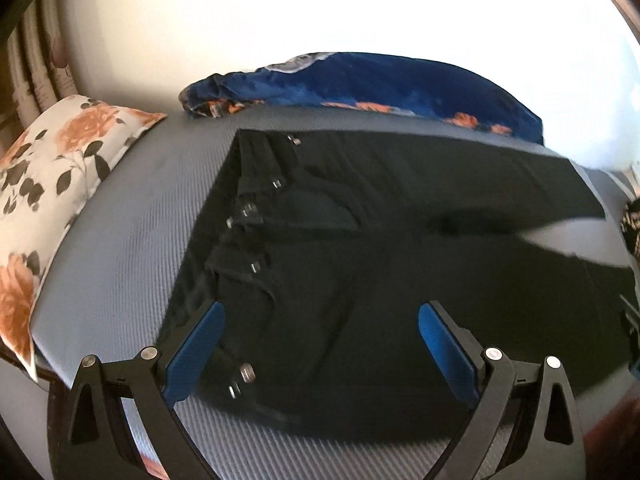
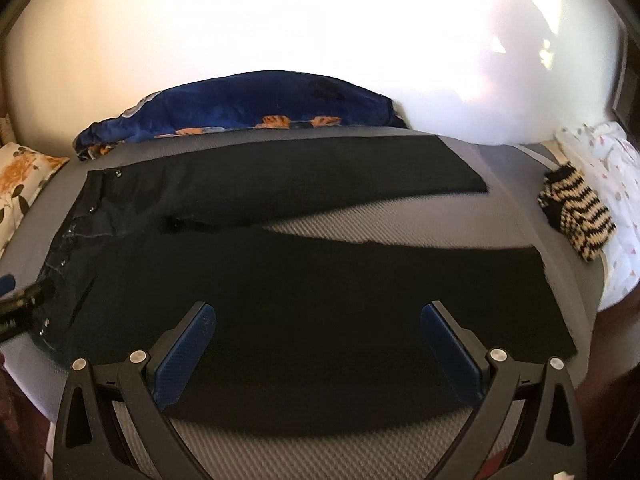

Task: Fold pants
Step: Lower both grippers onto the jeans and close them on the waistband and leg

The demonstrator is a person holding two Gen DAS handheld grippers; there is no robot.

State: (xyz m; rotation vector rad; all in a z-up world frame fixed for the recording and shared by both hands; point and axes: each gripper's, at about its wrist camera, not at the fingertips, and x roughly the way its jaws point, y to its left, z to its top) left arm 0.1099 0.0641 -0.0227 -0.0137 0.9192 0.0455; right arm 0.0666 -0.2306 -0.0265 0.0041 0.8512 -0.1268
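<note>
Across the grey bed (image 2: 500,216) in front of you, the black pants (image 2: 300,280) lie spread flat, waistband toward 9 o'clock and both legs running out toward 3 o'clock, with a wedge of bare mattress showing between them. Your left claw (image 1: 320,344) hangs released over the near corner of the waistband, its blue pads (image 1: 196,344) wide apart and closing on nothing; the metal button (image 1: 247,373) and rivets sit just beside the left pad. Your right claw (image 2: 318,344) is likewise released, fingers spread over the near leg, nothing between them. That placement makes sense: one claw at the waist end and one further down the leg lets you lift the near half evenly and lay it over the far leg, which looks like the first fold. No fold appears made yet, so I judge the task barely begun. At 11 o'clock a floral pillow (image 1: 52,184) rests on the bed edge, at 12 o'clock a blue blanket (image 2: 248,108) is bunched against the wall, and at 3 o'clock a striped knitted item (image 2: 576,216) lies well apart from the pants, all clear of the folding area.
</note>
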